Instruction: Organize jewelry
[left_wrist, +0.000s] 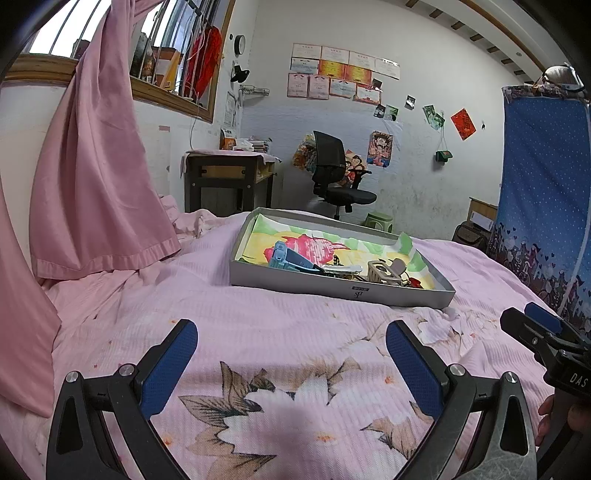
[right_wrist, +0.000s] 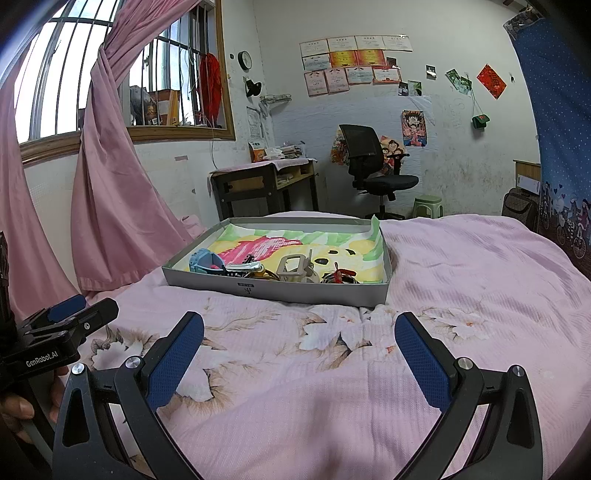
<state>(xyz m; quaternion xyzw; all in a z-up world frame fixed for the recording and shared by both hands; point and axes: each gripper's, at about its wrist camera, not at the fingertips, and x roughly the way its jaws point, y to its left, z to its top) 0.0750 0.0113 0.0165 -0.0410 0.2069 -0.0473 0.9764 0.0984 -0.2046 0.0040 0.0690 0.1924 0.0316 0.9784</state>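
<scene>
Jewelry tray (right_wrist: 295, 291) on bed, ahead of both hand-held grippers (left_wrist: 291, 354) (right_wrist: 299, 347); jaws wide, empty; items apparently tangled.

Both claws: black frames w/ blue textured pads (left_wrist: 168, 367), silver screws (right_wrist: 464, 363).

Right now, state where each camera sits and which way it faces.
Left wrist: on the left gripper, low over the bedspread, facing the grey tray; its own open fingers show, with the right gripper at the right edge.
Right wrist: on the right gripper, facing the tray; the left gripper shows.
Shared: tray, bedspread, office chair.
</scene>
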